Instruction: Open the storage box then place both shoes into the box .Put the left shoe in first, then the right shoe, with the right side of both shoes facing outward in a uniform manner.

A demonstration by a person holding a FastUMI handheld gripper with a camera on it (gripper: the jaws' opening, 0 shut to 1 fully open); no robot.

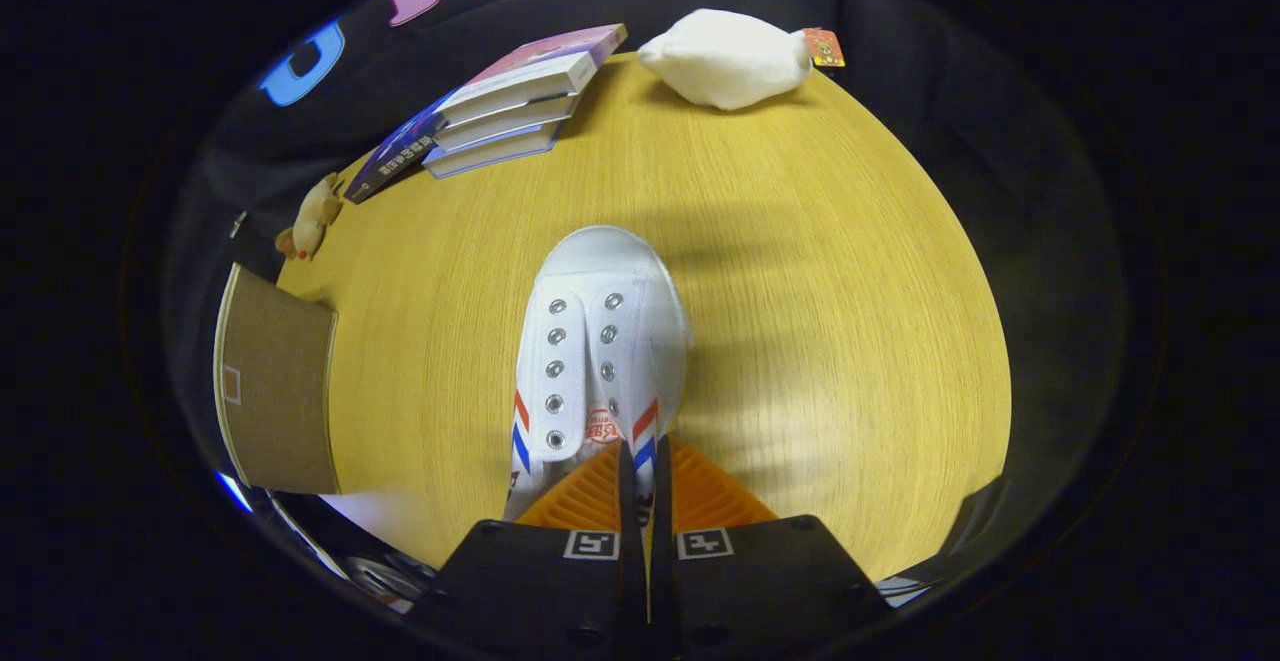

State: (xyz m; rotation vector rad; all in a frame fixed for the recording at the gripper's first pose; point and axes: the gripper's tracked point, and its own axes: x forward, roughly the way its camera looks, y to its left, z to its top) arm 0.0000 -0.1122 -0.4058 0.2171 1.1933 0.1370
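Claw [640,476] looks down along its fingers [585,496] at a steep angle onto the table [800,241], a round-looking top of light yellow wood grain with a dull sheen. The ribbed pads sit nearly together with only a thin slit between them, pinched on the rear part of the shoe [600,341] at its opening; the grip looks to be on the tongue or heel collar, which of the two cannot be told. Shoe: white canvas sneaker, smooth rounded toe cap pointing away from the claw, two rows of metal eyelets with no laces, red and blue diagonal stripes on both sides near the fingers, a small red mark on the tongue. Whether the sole rests on the table or hangs just above it cannot be told. Beside the shoe at the table edge, a flat brown cardboard panel [275,391] with a pale rim. Far side of the table: stack of three paperback books [500,106], fanned slightly; a soft white plush lump [725,59] with a small orange tag; a small tan toy [312,216] near the edge, between books and cardboard.
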